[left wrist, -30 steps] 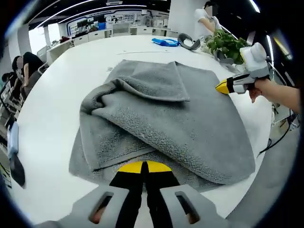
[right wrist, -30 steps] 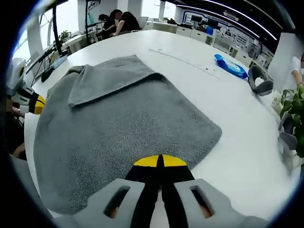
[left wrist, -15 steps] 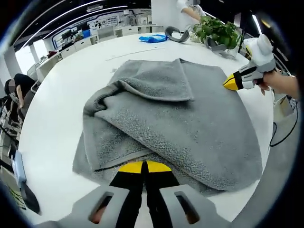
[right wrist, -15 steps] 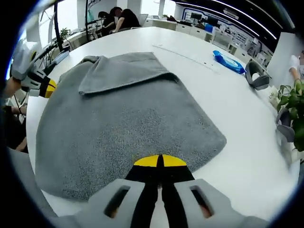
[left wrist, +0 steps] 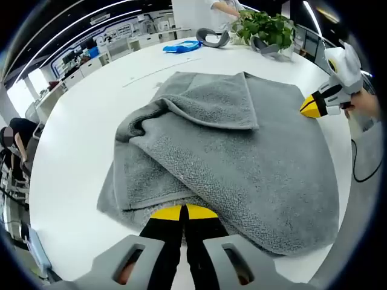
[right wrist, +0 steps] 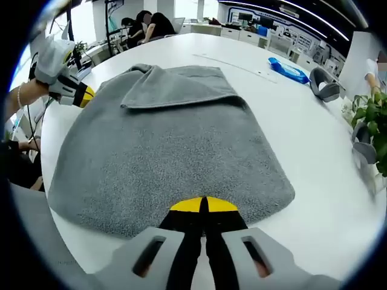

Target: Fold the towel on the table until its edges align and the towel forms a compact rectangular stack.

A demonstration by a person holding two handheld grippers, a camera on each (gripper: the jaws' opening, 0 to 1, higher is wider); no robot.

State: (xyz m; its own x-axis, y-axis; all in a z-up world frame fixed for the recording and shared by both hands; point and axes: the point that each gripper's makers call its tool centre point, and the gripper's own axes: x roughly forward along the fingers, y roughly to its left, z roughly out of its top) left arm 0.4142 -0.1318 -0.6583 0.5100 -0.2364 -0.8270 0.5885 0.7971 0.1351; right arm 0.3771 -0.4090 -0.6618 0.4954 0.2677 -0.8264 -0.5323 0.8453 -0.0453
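Grey towel half-folded on the white table, both tongs closed at its edges

The grey towel (left wrist: 230, 151) lies bunched on the white round table (left wrist: 78, 121), one corner flap turned over on top and its layers skewed, so the edges do not yet line up. The left gripper (left wrist: 183, 212) has its yellow tips pressed together at the near hem; it seems to pinch the towel edge, though the cloth between the tips is hard to make out. The right gripper (right wrist: 204, 205) is likewise closed at the opposite hem, apparently empty or only touching the pile. Risk: if only the top layer is caught, lifting would drag the bunched fold further askew, or pull the towel toward the table rim near the potted plant (left wrist: 263, 24)
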